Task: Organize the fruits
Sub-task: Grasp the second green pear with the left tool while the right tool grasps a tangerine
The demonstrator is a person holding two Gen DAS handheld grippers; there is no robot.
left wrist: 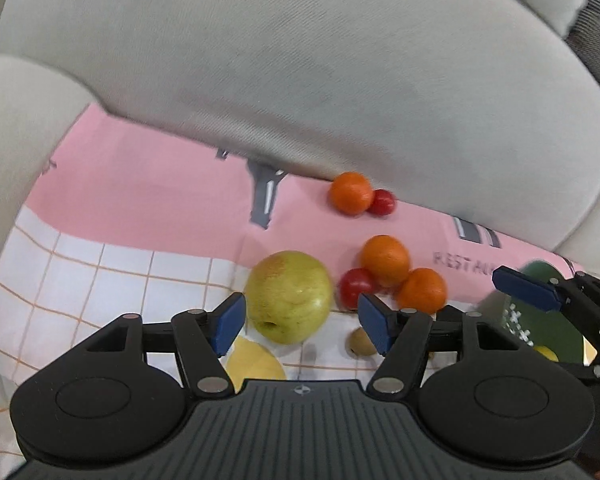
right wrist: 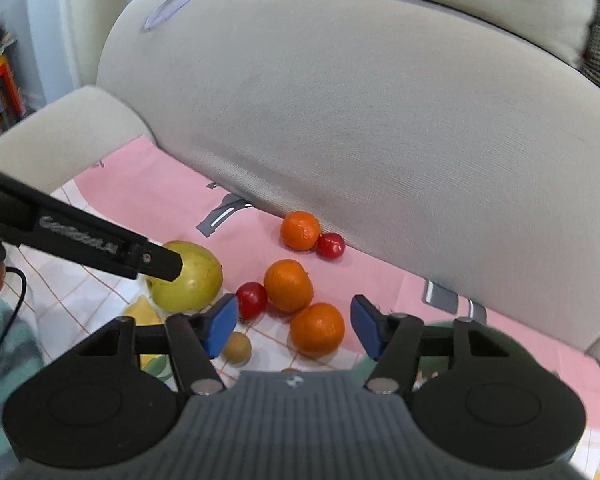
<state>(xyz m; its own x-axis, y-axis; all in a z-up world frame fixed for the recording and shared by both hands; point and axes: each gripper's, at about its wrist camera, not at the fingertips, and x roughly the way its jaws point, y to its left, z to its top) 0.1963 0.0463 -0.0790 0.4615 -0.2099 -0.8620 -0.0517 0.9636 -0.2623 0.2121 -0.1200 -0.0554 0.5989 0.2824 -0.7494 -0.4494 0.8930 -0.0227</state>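
Fruit lies on a pink and white cloth on a sofa seat. A big green apple sits between the open fingers of my left gripper; I cannot tell if they touch it. Two oranges and a red tomato cluster to its right. Another orange and tomato lie by the backrest. My right gripper is open and empty above an orange, near a tomato. The apple shows in the right wrist view.
A beige sofa backrest rises behind the fruit, an armrest at left. A yellow fruit and a small brown fruit lie near the left gripper. A dark green dish is at right.
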